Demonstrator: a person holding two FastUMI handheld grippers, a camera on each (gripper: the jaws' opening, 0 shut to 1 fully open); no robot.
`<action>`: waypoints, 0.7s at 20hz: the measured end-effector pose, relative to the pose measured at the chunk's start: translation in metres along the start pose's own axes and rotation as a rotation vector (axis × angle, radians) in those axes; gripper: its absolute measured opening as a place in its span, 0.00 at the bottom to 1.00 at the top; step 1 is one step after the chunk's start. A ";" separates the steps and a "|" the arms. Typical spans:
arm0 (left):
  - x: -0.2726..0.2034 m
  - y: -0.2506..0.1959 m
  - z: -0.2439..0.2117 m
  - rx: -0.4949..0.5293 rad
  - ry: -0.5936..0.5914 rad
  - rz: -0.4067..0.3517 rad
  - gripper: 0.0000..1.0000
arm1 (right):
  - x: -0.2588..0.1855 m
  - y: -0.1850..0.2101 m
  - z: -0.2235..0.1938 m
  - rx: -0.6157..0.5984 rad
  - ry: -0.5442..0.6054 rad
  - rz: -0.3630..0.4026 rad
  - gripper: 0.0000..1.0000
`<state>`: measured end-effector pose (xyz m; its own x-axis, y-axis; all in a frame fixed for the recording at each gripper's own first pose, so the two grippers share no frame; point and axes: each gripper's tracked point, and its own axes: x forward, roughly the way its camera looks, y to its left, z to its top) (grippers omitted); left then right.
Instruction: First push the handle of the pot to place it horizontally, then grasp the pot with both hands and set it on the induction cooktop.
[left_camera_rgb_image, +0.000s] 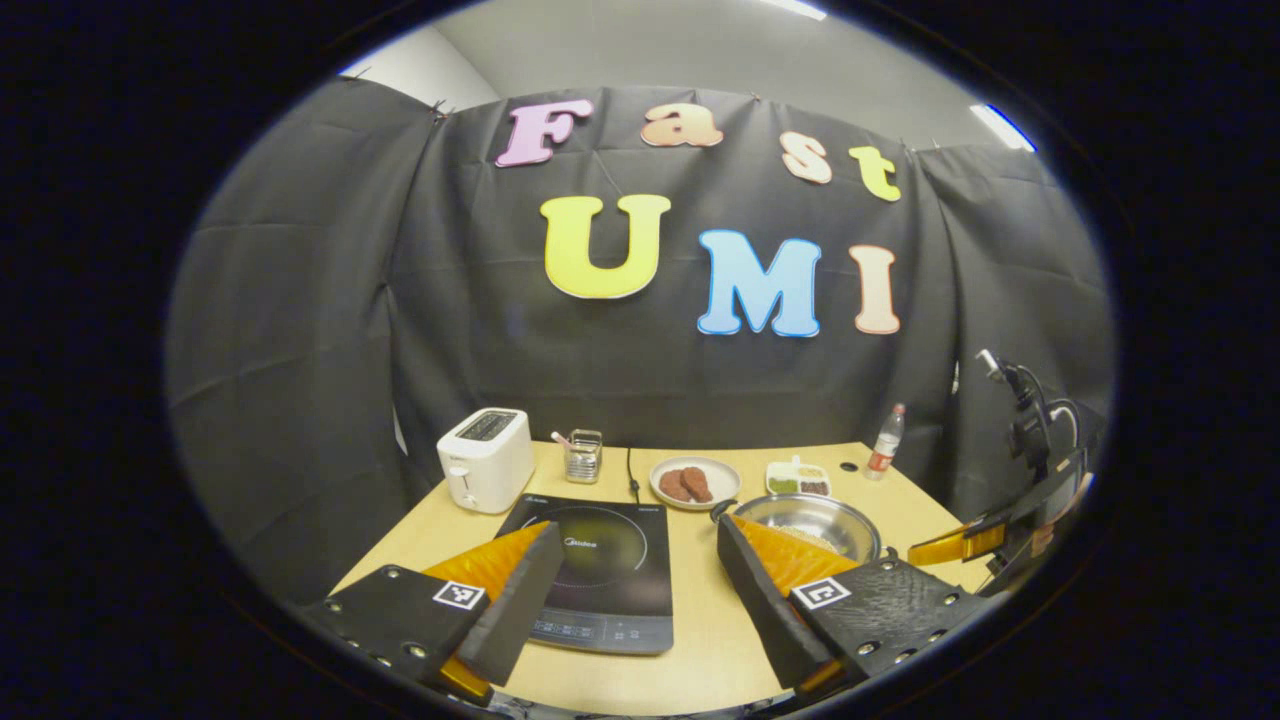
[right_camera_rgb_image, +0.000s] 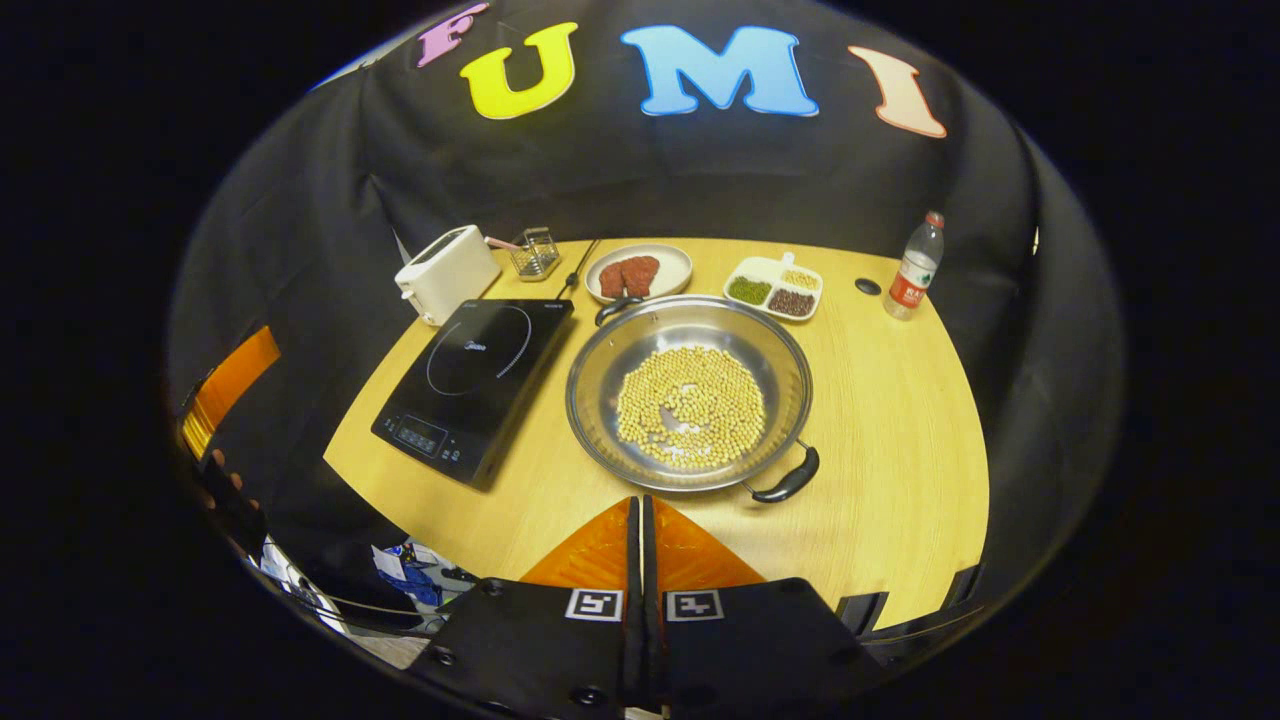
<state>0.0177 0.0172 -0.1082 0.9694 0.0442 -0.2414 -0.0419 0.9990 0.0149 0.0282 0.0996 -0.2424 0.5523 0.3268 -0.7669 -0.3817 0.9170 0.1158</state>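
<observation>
A wide steel pot (right_camera_rgb_image: 690, 330) holding yellow beans (right_camera_rgb_image: 690, 405) stands on the wooden table (right_camera_rgb_image: 900, 420), to the right of the black induction cooktop (right_camera_rgb_image: 470, 385). Its two black handles lie on a diagonal: one handle (right_camera_rgb_image: 790, 480) near right, the other handle (right_camera_rgb_image: 615, 308) far left. My right gripper (right_camera_rgb_image: 640, 505) is shut and empty, hovering above the table's near edge just short of the pot. My left gripper (left_camera_rgb_image: 638, 528) is open over the cooktop (left_camera_rgb_image: 600, 570), with the pot (left_camera_rgb_image: 815, 520) partly behind its right finger. The right gripper (left_camera_rgb_image: 960, 545) shows at the far right.
A white toaster (right_camera_rgb_image: 445, 272), a small glass holder (right_camera_rgb_image: 535, 252), a plate of brown patties (right_camera_rgb_image: 638, 272), a divided dish of beans (right_camera_rgb_image: 775, 285) and a water bottle (right_camera_rgb_image: 915, 265) line the back of the table. Black cloth walls stand close behind and at both sides.
</observation>
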 end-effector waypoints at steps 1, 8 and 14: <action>0.000 -0.006 0.001 -0.001 0.004 0.008 0.95 | 0.007 -0.004 -0.007 0.018 0.026 0.013 0.02; 0.009 -0.056 -0.008 -0.037 0.045 0.039 0.95 | 0.057 -0.044 -0.030 -0.019 0.129 0.027 0.02; 0.002 -0.063 -0.003 0.032 0.062 0.118 0.95 | 0.098 -0.070 -0.036 -0.043 0.191 0.042 0.02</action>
<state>0.0212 -0.0458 -0.1120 0.9414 0.1627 -0.2953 -0.1462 0.9862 0.0775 0.0826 0.0590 -0.3480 0.3861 0.3117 -0.8682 -0.4353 0.8914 0.1265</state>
